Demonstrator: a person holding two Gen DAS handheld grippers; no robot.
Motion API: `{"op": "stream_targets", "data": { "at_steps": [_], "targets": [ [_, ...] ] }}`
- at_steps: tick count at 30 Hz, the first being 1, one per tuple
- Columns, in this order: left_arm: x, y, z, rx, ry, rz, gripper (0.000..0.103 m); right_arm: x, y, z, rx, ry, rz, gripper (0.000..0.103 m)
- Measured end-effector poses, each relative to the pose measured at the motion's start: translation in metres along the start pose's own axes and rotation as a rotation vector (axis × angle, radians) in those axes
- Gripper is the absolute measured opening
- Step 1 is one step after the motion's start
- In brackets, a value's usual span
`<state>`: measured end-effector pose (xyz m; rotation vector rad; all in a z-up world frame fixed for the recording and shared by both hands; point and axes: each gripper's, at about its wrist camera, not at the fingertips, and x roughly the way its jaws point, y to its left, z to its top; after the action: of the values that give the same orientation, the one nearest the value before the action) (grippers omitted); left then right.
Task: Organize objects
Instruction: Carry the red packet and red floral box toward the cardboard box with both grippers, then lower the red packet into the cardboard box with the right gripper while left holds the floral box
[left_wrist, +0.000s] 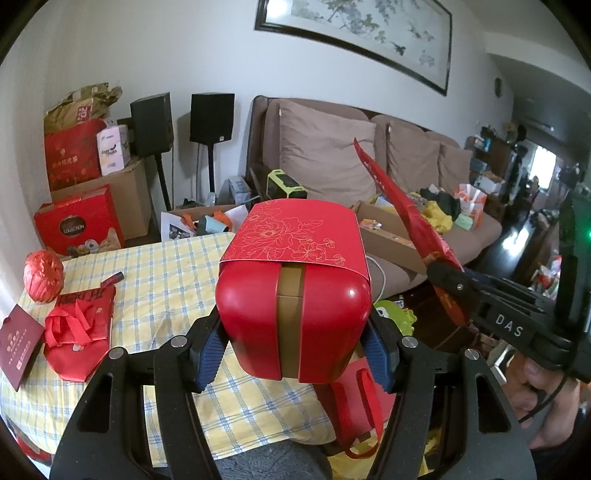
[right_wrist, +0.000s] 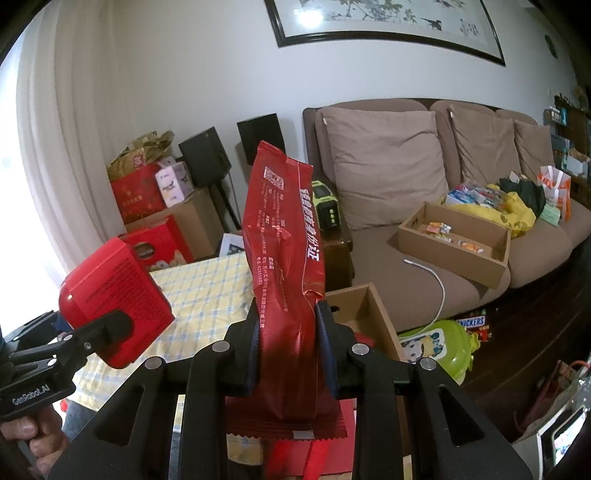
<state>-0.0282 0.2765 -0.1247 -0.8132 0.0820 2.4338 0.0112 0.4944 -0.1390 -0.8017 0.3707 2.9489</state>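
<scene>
My left gripper (left_wrist: 295, 347) is shut on a rounded red box (left_wrist: 295, 295) with a gold band and a red flowered sleeve, held above the checked tablecloth (left_wrist: 166, 280). The box also shows in the right wrist view (right_wrist: 110, 302), at the left. My right gripper (right_wrist: 290, 354) is shut on a tall red foil packet (right_wrist: 284, 258) with white print, held upright. In the left wrist view the packet (left_wrist: 406, 210) shows edge-on at the right, in the right gripper (left_wrist: 448, 271).
On the tablecloth lie a red ball (left_wrist: 43, 275), a red cloth bag (left_wrist: 79, 332) and a dark red booklet (left_wrist: 18, 343). An open cardboard box (right_wrist: 365, 314) stands by the table. A brown sofa (right_wrist: 406, 251) holds a cardboard tray (right_wrist: 454, 240) and bags. Speakers and red gift boxes stand behind.
</scene>
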Motion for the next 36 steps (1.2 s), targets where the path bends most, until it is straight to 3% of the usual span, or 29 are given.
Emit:
{"op": "stream_targets", "data": {
  "at_steps": [19,36],
  "targets": [
    [0.01,-0.001,-0.003,0.008,0.019,0.004,0.061,0.011,-0.016,-0.003,0.017,0.051,-0.018,0.027],
    [0.02,0.003,-0.007,0.005,0.048,0.009,0.061,0.028,-0.055,-0.013,0.017,0.137,-0.127,0.027]
  ]
}}
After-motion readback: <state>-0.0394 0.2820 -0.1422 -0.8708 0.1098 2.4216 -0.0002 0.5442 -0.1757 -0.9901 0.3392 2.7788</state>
